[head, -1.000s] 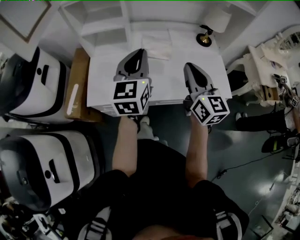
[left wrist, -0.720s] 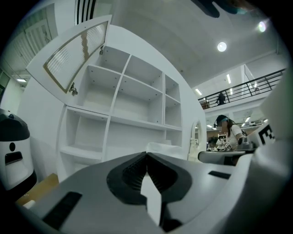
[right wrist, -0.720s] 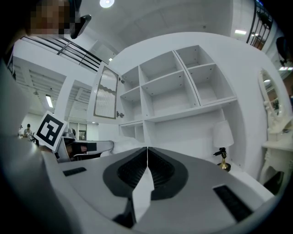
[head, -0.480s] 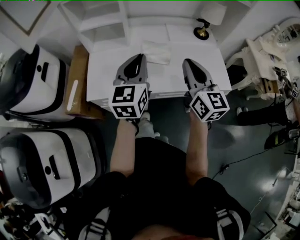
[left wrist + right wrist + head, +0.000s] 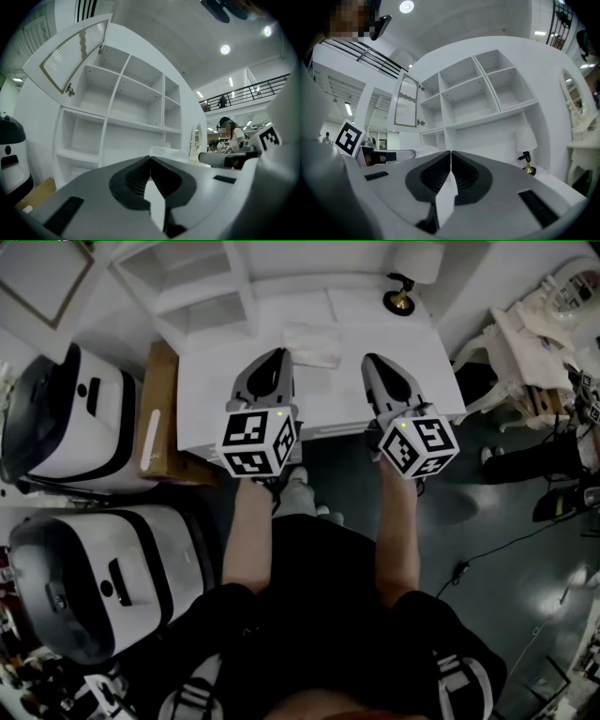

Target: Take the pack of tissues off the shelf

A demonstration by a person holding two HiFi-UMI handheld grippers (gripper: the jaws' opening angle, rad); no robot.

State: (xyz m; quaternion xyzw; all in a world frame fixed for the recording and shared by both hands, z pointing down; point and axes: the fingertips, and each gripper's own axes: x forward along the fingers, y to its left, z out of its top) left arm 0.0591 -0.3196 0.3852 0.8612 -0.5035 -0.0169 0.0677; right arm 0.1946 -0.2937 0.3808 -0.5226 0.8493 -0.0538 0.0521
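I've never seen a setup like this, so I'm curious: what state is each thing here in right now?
Left gripper: shut, holding nothing.
Right gripper: shut, holding nothing.
Pack of tissues: lying flat on the white desk, not gripped.
Cupboard door: open.
Lamp: standing upright.

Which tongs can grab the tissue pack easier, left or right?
Probably the left. The left tongs sit close beside the pack of tissues, which lies just ahead of their tips. The right tongs are farther off to the side. Both are shut, so they must open first.
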